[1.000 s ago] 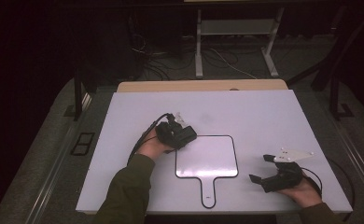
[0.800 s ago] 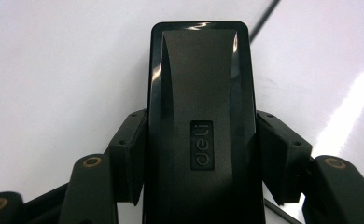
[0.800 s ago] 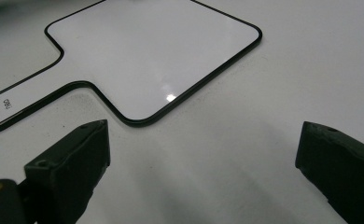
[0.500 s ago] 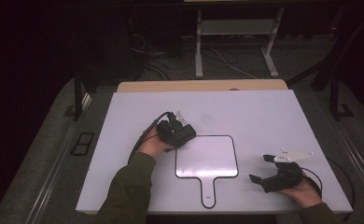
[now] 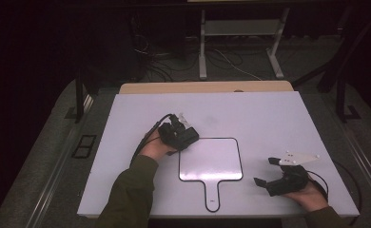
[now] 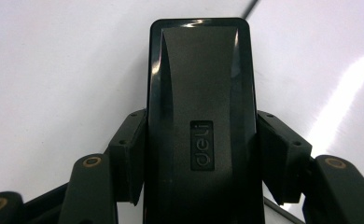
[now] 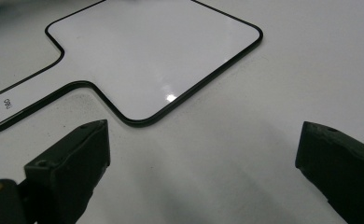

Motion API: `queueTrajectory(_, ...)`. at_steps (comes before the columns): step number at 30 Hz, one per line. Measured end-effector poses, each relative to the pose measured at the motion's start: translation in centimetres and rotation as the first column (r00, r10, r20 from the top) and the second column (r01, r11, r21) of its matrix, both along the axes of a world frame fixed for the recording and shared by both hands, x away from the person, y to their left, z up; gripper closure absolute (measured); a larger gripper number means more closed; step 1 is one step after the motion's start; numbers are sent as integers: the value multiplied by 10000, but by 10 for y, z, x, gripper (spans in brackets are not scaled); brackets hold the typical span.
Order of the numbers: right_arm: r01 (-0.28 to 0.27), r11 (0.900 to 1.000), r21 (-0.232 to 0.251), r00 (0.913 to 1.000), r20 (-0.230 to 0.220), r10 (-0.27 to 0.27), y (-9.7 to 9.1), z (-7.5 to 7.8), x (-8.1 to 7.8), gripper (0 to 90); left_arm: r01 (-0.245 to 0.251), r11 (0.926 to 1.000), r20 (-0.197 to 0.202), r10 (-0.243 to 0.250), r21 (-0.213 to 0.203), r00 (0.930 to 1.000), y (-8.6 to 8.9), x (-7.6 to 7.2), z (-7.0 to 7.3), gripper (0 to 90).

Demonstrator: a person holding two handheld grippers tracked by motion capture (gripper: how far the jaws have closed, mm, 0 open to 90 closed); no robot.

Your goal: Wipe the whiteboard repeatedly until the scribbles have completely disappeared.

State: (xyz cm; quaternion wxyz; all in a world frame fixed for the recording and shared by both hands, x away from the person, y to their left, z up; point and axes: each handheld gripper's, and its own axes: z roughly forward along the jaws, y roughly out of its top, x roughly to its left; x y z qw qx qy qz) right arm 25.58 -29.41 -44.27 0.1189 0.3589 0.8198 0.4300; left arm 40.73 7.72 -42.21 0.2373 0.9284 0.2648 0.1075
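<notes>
From the high view, my left gripper (image 5: 186, 135) has its jaws closed on a black block (image 5: 187, 137), held at the far left corner of the whiteboard (image 5: 211, 159). That whiteboard is a small paddle with a black rim, lying flat on the white table (image 5: 269, 118), handle toward the near edge. My right gripper (image 5: 267, 172) has its jaws spread wide with nothing between them; it sits near the right edge of the table, apart from the whiteboard, jaws pointing left toward it. The left hand (image 5: 156, 148) wraps the gripper from behind, with a dark sleeve (image 5: 129, 192) running in from the near edge. The right hand (image 5: 308, 194) cups its gripper from below, the grey plate (image 5: 298, 158) on top. No containers are on the table.

In the left gripper view, the pads (image 6: 129, 156) press both long sides of the block (image 6: 201, 116), which stands straight up between them with a "deli" mark on its face. Behind it is the white table (image 6: 54, 70); I cannot tell whether the block touches the surface.

In the right gripper view, the two fingertips (image 7: 75, 161) stand far apart, low over the table (image 7: 311, 60), empty between. The whiteboard (image 7: 147, 51) lies beyond them, its handle running off to the left, a glare spot near its closest corner.
</notes>
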Motion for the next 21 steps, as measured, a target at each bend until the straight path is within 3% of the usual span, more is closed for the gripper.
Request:
queueTrajectory(4,9,10000,-3,10000,-3,-9,0,0,0,19,257,9996,45,-257,115,9997,-2,2,1,392)
queueTrajectory(12,-3,10000,2,10000,-14,3,0,0,0,19,668,9977,-116,-669,-109,9977,-9,-16,0,391)
queueTrajectory(18,13,10000,-19,10000,-38,-13,1,-1,0,19,402,9939,-428,-448,-1031,9981,-1,-16,-1,392)
queueTrajectory(21,21,10000,8,10000,-33,-21,1,-1,0,19,393,9913,-421,-449,-1255,9981,0,-15,1,392)
